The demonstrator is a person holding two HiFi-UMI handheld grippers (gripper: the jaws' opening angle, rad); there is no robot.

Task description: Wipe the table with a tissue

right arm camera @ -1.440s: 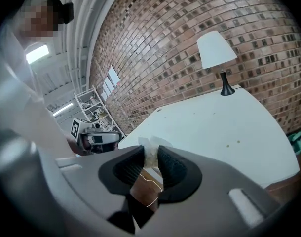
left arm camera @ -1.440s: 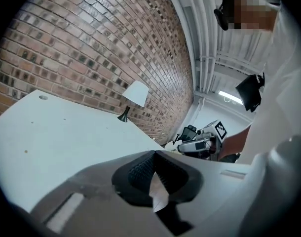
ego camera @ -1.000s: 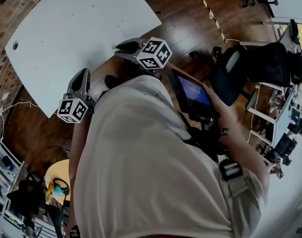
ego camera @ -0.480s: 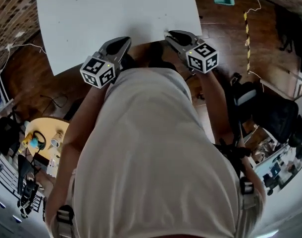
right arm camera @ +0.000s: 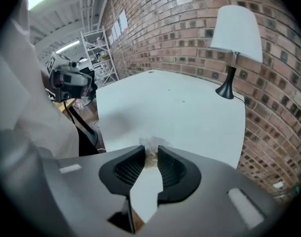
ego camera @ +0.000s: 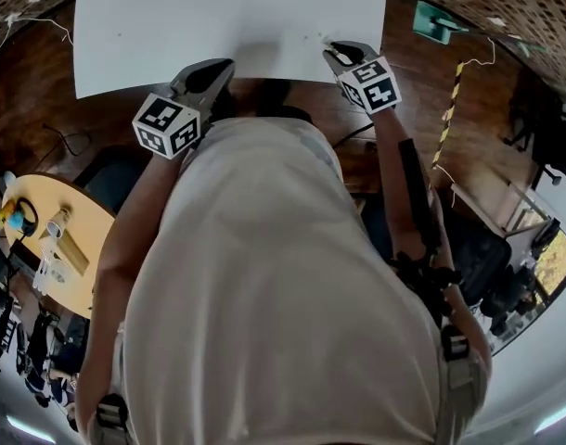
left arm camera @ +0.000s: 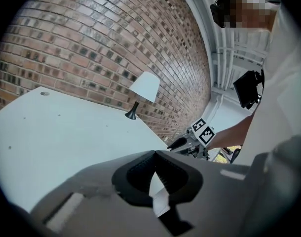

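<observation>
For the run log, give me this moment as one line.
right gripper closing tighter on tissue | at table near edge | left gripper shut, empty

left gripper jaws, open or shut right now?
Shut. In the left gripper view, the left gripper's pads meet at their tips with nothing between them; only the white table shows through the gap lower down.
</observation>
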